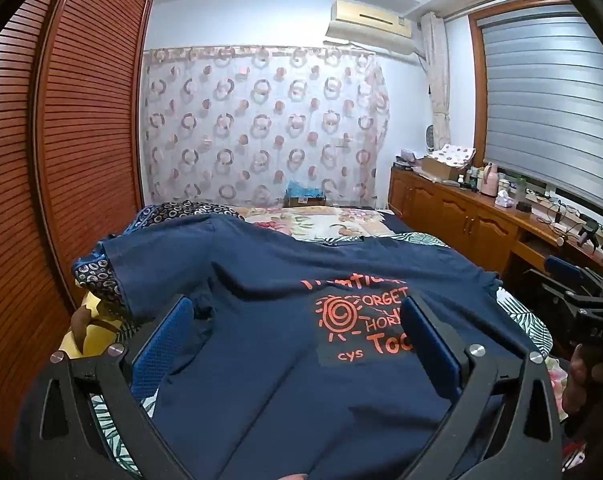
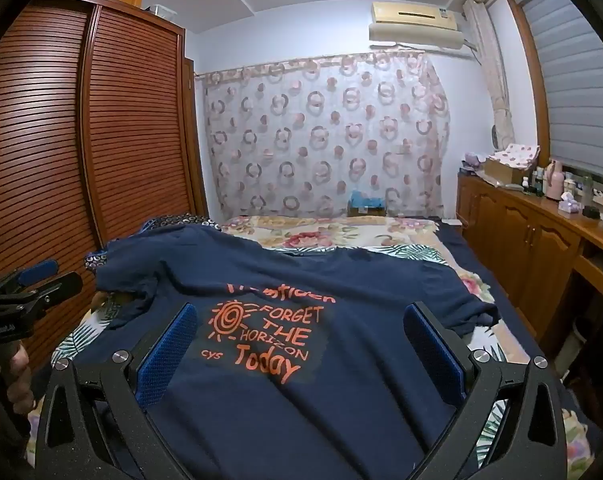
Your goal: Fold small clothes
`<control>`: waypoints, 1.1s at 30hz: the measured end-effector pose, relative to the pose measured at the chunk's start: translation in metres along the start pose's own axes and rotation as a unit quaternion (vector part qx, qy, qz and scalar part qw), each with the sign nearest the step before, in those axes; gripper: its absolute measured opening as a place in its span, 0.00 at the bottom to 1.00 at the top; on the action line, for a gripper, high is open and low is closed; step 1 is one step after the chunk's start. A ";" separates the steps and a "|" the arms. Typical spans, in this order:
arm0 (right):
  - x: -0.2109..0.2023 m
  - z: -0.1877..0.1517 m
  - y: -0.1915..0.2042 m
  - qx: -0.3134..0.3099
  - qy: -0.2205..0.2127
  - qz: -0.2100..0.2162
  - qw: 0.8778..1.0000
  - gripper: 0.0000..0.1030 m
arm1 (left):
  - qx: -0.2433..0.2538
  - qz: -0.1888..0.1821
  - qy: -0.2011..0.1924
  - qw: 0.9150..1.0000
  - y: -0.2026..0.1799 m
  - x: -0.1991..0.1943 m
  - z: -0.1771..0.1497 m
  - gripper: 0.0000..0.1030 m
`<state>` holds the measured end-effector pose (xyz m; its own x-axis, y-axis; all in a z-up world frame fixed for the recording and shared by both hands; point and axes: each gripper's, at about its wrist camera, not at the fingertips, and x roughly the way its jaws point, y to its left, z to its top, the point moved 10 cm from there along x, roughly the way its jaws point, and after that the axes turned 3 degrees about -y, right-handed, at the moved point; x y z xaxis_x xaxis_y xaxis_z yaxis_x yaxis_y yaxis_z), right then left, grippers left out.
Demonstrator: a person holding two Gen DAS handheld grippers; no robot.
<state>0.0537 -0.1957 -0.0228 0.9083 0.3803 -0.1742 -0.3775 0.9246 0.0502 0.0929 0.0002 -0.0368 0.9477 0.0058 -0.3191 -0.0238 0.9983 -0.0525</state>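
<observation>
**Navy T-shirt laid out on the bed, both grippers spread wide above it**

Left wrist view: a navy T-shirt (image 1: 285, 300) fills the centre and lower half of the frame, lying face up on the bed (image 1: 341, 220) with its orange print right of centre. One short sleeve (image 1: 141, 264) reaches toward the left of the frame, resting over a ring-patterned cloth (image 1: 97, 276). The left gripper (image 1: 297, 344) hangs over the shirt's lower body with its fingers spread wide apart and only flat cloth between them; the pads pinch nothing. At the right edge the other gripper and the hand (image 1: 581, 376) that carries it show.

Right wrist view: the same shirt sits in the centre, its print ("Forget the horizon today") readable between the blue pads. The right gripper (image 2: 301, 344) is likewise spread wide, pinching nothing. The second sleeve (image 2: 473, 304) lies rumpled toward the right of the frame. A slatted wardrobe (image 2: 101, 120) takes the left side, a patterned curtain (image 2: 325, 136) the far wall.

The shirt looks like light, limp knit cloth: it should sag and crease wherever it is unsupported, and a pinch in the middle of the body would probably take the top layer alone (or both, unevenly). Better holds seem to be the seamed edges, namely the sleeve ends, shoulders or hem corners.
</observation>
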 end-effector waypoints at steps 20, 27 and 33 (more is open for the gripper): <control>0.000 -0.002 0.001 0.000 0.009 0.000 1.000 1.00 | 0.006 0.000 -0.005 1.000 -0.003 -0.004 0.002 1.00; 0.000 -0.002 0.000 0.002 0.009 -0.001 1.000 1.00 | 0.007 0.000 -0.005 1.000 -0.004 -0.001 0.001 1.00; 0.000 -0.004 0.001 0.004 0.009 -0.001 1.000 1.00 | 0.008 -0.001 -0.004 1.000 -0.004 -0.001 0.001 1.00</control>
<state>0.0532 -0.1949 -0.0263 0.9055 0.3781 -0.1927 -0.3741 0.9256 0.0582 0.0925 -0.0041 -0.0349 0.9504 0.0052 -0.3110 -0.0180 0.9991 -0.0383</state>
